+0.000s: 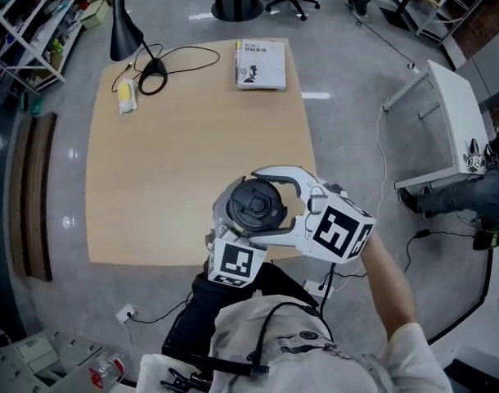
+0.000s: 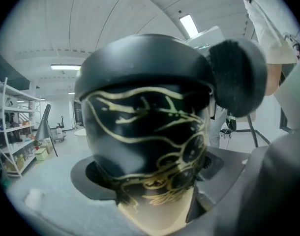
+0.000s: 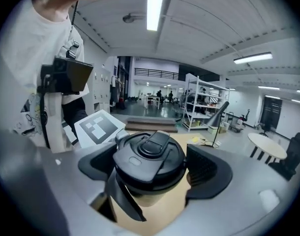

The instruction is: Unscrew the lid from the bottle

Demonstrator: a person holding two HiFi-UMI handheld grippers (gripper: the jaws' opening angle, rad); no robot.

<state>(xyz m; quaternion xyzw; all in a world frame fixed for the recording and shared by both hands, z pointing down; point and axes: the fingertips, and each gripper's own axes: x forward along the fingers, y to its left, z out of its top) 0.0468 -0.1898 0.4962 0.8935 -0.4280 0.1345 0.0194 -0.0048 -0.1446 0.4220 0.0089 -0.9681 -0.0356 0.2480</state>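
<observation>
A black bottle with gold line drawings fills the left gripper view. My left gripper is shut on its body and holds it in the air, close to my chest. In the head view I look down on its black flip-top lid, with the left gripper below it. My right gripper reaches round the lid from the right. In the right gripper view, the lid sits between the right gripper's dark pads, with a gap showing on the right side. The lid sits on the bottle.
Beyond the bottle lies a wooden table. On its far side are a book, a black desk lamp with its cable, and a small yellow and white object. A white table stands at the right.
</observation>
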